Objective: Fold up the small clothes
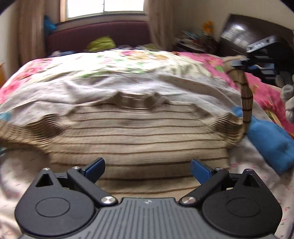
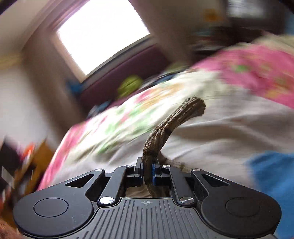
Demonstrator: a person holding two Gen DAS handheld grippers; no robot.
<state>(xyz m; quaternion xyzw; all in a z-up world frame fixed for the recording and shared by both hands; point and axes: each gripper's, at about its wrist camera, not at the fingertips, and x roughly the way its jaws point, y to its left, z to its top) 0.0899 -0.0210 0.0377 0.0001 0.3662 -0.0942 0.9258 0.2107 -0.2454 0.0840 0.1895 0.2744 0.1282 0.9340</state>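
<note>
A beige knitted sweater [image 1: 139, 132] with thin dark stripes lies spread flat on the bed [image 1: 27, 88], directly ahead of the left tool [image 1: 148, 168], whose blue-tipped fingers [image 1: 96, 168] stand wide apart above the garment's near hem, holding nothing. To that tool's right, one sleeve [image 1: 246, 99] rises off the bed, lifted by the right tool [image 1: 238, 63], seen there only as a dark shape high at the frame's edge. In the right wrist view the right tool [image 2: 147, 172] is closed tight on the bunched ribbed cuff [image 2: 165, 126], which sticks up and forward from between its fingers. A blue cloth [image 1: 272, 145] lies on the bed just right of the sweater, below the raised sleeve. Beyond both tools are a floral quilt [image 1: 128, 60], a maroon headboard [image 1: 97, 35] and a bright window [image 1: 104, 7]. Motion blur softens both views; what may be lettering on the right tool's dark body cannot be read, and no brand or label is legible anywhere.
</note>
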